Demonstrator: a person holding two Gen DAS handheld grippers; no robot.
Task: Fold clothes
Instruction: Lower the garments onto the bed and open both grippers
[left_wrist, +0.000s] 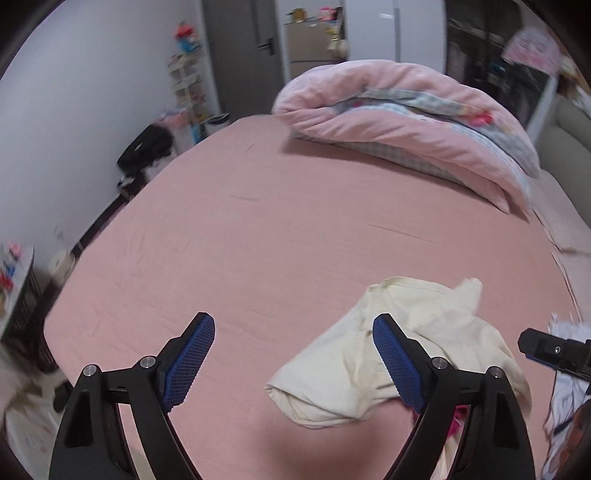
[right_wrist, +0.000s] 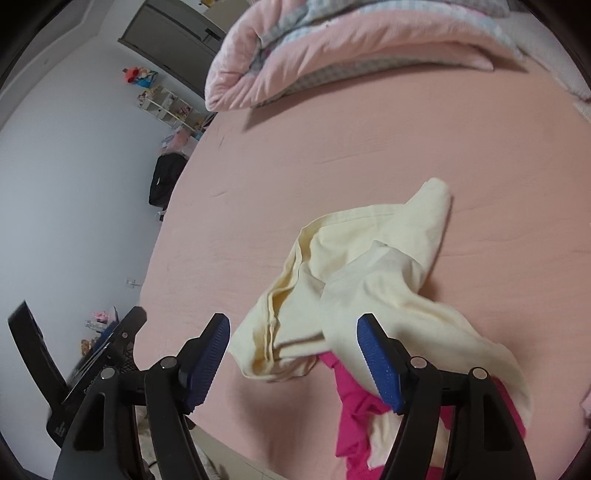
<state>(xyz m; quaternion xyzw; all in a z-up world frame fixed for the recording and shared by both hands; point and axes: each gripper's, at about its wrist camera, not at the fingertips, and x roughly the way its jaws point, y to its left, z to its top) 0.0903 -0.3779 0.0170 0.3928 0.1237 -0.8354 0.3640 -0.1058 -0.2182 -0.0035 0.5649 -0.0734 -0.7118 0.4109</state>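
Observation:
A crumpled cream garment lies on the pink bed sheet near the front edge. It partly covers a magenta garment, of which only a sliver shows in the left wrist view. My left gripper hovers open over the sheet, its right finger above the cream cloth and nothing between the pads. My right gripper is open too, above the cream garment's near edge and holding nothing. Each gripper shows at the edge of the other's view: the right one and the left one.
A folded pink duvet lies at the far side of the bed. A white patterned cloth sits at the right edge. Beyond the bed's left edge are a black bag, a shelf and a door.

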